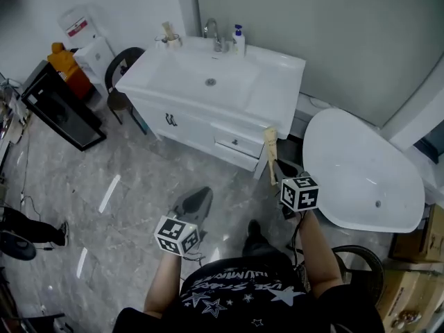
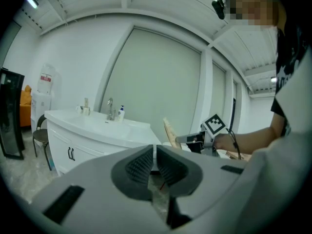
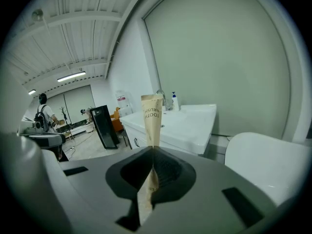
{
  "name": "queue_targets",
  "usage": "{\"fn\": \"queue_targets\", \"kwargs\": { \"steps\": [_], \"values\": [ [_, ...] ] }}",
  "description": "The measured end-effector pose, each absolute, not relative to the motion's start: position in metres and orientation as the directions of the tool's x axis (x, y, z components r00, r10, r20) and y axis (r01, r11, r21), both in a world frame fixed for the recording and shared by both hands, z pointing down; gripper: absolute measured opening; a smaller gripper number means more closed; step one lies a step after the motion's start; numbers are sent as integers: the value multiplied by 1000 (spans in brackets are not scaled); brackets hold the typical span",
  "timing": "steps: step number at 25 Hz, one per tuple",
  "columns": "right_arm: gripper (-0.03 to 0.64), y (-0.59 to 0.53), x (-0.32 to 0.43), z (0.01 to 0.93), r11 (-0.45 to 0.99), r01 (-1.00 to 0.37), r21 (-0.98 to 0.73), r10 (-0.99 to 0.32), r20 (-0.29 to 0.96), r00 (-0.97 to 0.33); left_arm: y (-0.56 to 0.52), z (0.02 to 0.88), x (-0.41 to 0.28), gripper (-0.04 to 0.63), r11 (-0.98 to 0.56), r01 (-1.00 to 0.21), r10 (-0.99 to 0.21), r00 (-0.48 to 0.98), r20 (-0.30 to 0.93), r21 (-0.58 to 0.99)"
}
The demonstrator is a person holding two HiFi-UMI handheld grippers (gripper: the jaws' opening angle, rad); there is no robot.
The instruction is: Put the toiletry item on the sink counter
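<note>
Toothbrush pack (image 3: pixel 152 115) pinched in the right claw (image 3: pixel 152 152) — in the air, short of the counter (image 1: pixel 281 82).

The jaws clamp its lower part and the rest sticks out past the tips, long axis along the jaws, printed end aimed at the counter. Ahead stands the white vanity with its faucet (image 1: pixel 212 29) and soap bottle (image 1: pixel 238 40) at the back; a white tub (image 1: pixel 361 165) sits close on the right. The left claw (image 2: pixel 154 161) hangs low — jaws pressed together, empty.

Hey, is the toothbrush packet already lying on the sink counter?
No, the toothbrush packet is clamped upright in the right gripper, short of the sink counter.
</note>
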State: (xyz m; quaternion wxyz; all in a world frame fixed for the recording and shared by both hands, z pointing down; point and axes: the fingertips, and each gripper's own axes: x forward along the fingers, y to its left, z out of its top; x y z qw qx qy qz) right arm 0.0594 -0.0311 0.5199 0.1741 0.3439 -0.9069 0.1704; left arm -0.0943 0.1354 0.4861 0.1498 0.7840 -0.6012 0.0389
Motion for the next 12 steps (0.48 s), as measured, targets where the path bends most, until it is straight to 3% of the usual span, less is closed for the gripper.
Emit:
{"fn": "queue_targets", "kwargs": {
  "steps": [12],
  "values": [
    [18,-127,96,531,707,-670,-224,-534,453,-714,32,489,-56,32,-237,-951,-924,284,257,199]
  ]
}}
